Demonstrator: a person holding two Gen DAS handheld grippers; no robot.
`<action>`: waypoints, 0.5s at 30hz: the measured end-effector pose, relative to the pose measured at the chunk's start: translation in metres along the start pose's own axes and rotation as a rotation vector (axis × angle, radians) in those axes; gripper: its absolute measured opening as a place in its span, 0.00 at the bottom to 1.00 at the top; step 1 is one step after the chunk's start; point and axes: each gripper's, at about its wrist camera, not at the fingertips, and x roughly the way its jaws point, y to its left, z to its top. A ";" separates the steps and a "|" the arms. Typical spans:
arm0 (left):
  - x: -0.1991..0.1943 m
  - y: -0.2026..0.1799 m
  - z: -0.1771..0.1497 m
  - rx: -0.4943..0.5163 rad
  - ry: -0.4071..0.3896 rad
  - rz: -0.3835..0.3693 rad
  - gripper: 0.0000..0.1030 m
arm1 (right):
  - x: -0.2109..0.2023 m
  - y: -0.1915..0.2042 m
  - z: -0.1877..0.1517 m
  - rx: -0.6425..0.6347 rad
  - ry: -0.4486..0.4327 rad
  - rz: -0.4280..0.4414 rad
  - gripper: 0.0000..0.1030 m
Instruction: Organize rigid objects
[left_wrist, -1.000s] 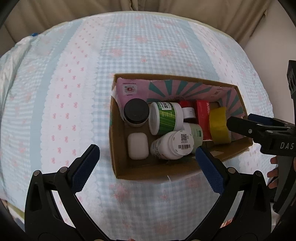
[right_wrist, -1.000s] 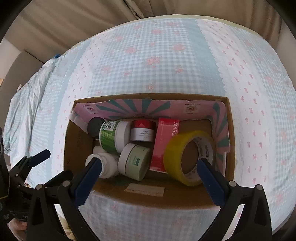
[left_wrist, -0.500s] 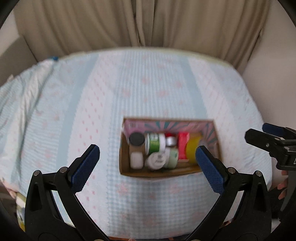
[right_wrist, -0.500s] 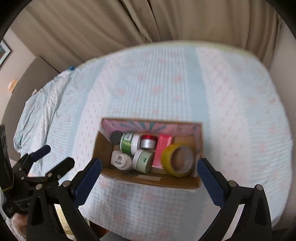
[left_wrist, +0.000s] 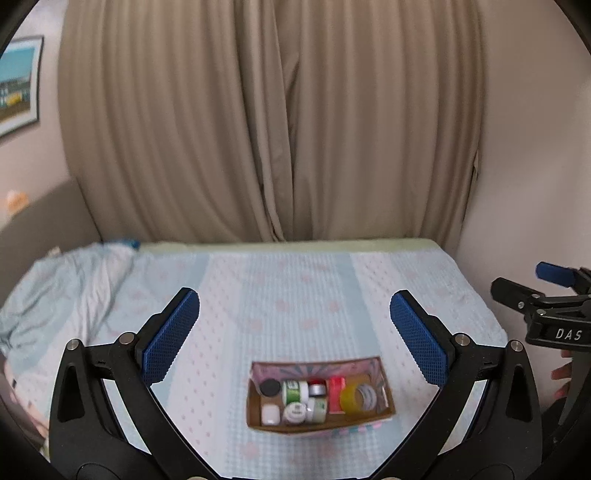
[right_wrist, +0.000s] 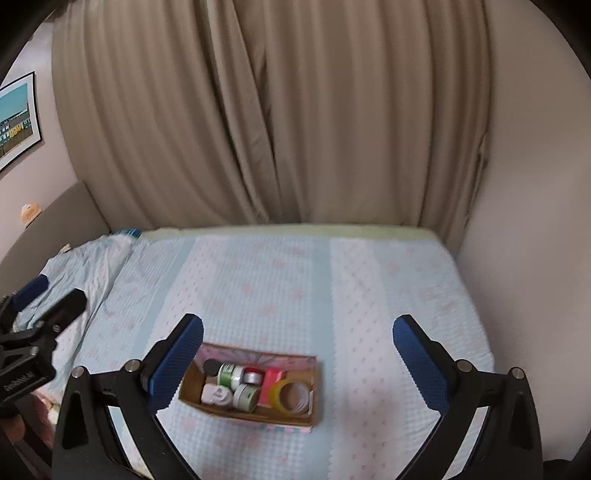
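So in the last second you've backed both tools way off. A second ago each camera was right over the cardboard box (left_wrist: 320, 400) with it filling the view; now it's a small thing down at 6 o'clock in the left wrist view and around 7 o'clock in the right wrist view, with the curtain (left_wrist: 280, 122) taking up the whole top half.

Your left tool (left_wrist: 294, 332) is spread wide with nothing between the pads, and the right tool (right_wrist: 297, 360) is just as wide and just as empty. You can also spot the right one poking in at 3 o'clock of the left view.

The box sits on the bed (left_wrist: 295, 280), near the front edge. Everything's inside it: the yellow tape roll (left_wrist: 357, 397) at the right end, the red box (left_wrist: 335, 393) beside it, the green-label bottle (left_wrist: 294, 391), the black-lidded jar (left_wrist: 269, 387) and a white case (left_wrist: 270, 414) on the left. I can't see anything loose on the bedspread.

To me that reads like you're done: all packed, both tools pulled clear. If there's more to sort, it isn't showing in these views.
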 end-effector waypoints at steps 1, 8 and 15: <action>-0.002 -0.002 0.000 0.007 -0.008 0.005 1.00 | -0.004 -0.001 -0.001 0.002 -0.011 -0.010 1.00; -0.007 -0.010 -0.007 0.019 -0.024 0.006 1.00 | -0.016 -0.011 -0.006 0.001 -0.053 -0.069 1.00; -0.007 -0.015 -0.012 0.012 -0.019 0.003 1.00 | -0.021 -0.018 -0.008 0.012 -0.063 -0.096 0.99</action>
